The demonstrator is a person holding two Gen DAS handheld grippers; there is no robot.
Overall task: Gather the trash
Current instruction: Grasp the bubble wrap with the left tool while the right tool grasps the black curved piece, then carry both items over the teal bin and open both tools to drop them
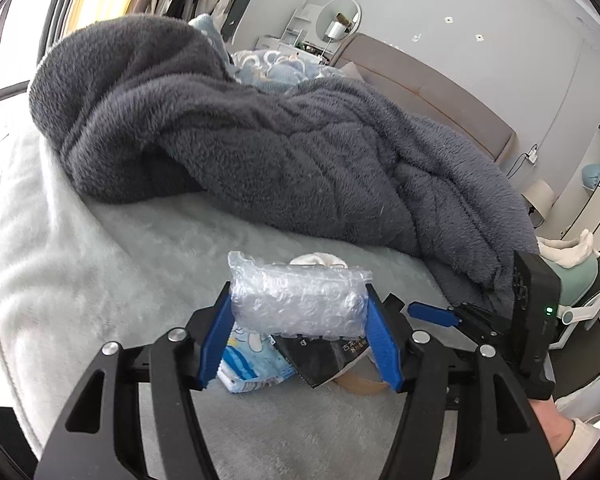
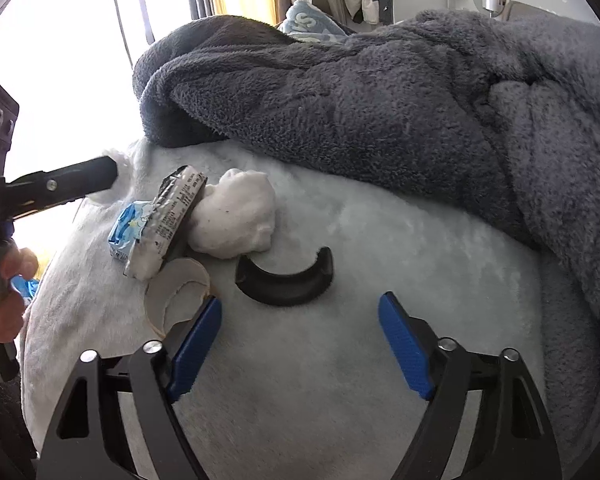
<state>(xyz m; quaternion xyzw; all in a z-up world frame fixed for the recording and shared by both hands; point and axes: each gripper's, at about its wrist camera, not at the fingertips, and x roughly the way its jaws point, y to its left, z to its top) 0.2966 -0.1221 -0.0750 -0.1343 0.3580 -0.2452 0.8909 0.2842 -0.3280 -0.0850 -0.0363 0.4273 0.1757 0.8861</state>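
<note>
1. Trash lies in a loose cluster on the bed (image 2: 340, 360), on its pale plush cover just in front of the heaped grey blanket (image 2: 380, 112); no bin or bag to receive it shows in either view.
2. One piece is in hand: the left gripper (image 1: 300, 312) has its fingers (image 1: 216, 340) pressed against both ends of a bubble-wrap bundle (image 1: 300, 300), which sits above the other items.
3. Left on the bed below that bundle: a blue-and-white printed wrapper (image 2: 126, 232), a dark printed packet (image 2: 176, 208) lying over it, a white tissue wad (image 2: 236, 220) touching the packet, and a tan paper ring (image 2: 180, 292) just beside them.
4. A black curved plastic piece (image 2: 288, 280) rests near the tissue, apart from the rest.
5. The right gripper (image 2: 300, 344) holds nothing: its fingers (image 2: 404, 344) stand apart over bare cover, the black piece just ahead of them and the left finger near the paper ring.
6. Judging by this, collection is at an early stage: one item gripped, about five to go, none shown deposited.
</note>
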